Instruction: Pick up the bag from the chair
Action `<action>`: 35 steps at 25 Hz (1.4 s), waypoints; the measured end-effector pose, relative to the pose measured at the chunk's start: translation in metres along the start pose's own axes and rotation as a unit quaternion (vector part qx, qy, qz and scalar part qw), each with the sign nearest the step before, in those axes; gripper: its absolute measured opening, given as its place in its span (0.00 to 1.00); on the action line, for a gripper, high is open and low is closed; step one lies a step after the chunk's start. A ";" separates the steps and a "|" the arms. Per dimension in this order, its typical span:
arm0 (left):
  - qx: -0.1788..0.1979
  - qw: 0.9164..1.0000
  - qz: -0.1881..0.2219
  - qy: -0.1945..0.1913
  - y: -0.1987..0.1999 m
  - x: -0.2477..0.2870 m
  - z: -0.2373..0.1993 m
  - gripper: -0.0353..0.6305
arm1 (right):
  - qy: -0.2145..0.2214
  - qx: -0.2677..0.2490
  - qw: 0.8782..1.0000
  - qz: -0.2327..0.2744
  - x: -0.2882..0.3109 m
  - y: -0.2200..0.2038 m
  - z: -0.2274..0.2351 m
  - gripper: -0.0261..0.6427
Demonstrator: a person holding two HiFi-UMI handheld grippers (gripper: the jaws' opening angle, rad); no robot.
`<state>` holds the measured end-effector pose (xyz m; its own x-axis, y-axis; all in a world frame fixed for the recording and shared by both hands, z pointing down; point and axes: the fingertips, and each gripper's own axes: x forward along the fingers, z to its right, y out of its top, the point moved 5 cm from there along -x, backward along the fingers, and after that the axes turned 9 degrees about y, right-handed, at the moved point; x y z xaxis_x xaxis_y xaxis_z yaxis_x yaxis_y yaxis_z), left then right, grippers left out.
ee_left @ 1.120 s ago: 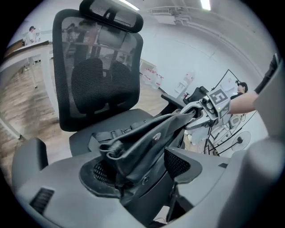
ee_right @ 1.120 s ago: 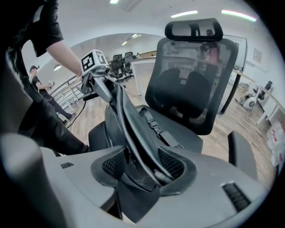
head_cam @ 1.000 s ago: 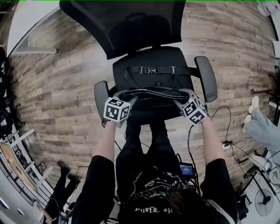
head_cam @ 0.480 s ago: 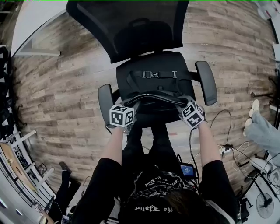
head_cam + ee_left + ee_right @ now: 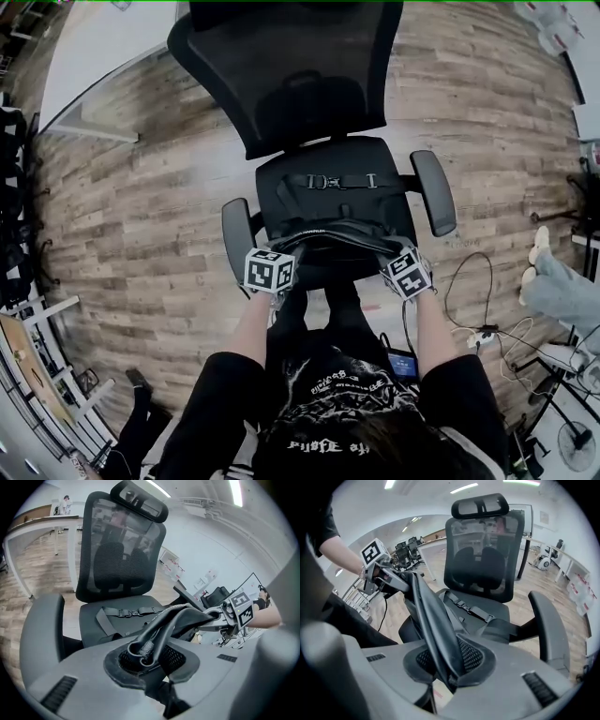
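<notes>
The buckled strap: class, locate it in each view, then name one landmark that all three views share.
Head view: buckled strap at centre, above both grippers.
Left gripper view: strap left of centre, beyond the jaws.
Right gripper view: strap at centre, beyond the jaws.
Shared landmark: the chair's mesh backrest.
</notes>
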<state>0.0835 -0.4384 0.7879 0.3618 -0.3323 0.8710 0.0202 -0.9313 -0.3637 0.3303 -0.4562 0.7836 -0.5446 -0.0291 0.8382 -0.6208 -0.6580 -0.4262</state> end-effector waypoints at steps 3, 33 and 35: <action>0.012 1.000 0.008 0.002 0.004 -0.013 0.004 0.16 | -0.012 0.009 1.000 0.013 -0.012 0.000 -0.015 0.14; 0.050 0.995 0.065 -0.057 -0.027 -0.131 0.041 0.16 | -0.086 -0.008 0.991 0.101 -0.119 0.004 -0.123 0.14; 0.051 0.995 0.071 -0.054 -0.030 -0.138 0.043 0.16 | -0.087 -0.008 0.990 0.112 -0.124 0.003 -0.130 0.14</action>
<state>0.0731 -0.3584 0.6639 0.4661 -0.4370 0.7693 0.0541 -0.8538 -0.5178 0.3226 -0.3566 0.6340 -0.5642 -0.3033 0.7679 -0.5054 -0.6086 -0.6117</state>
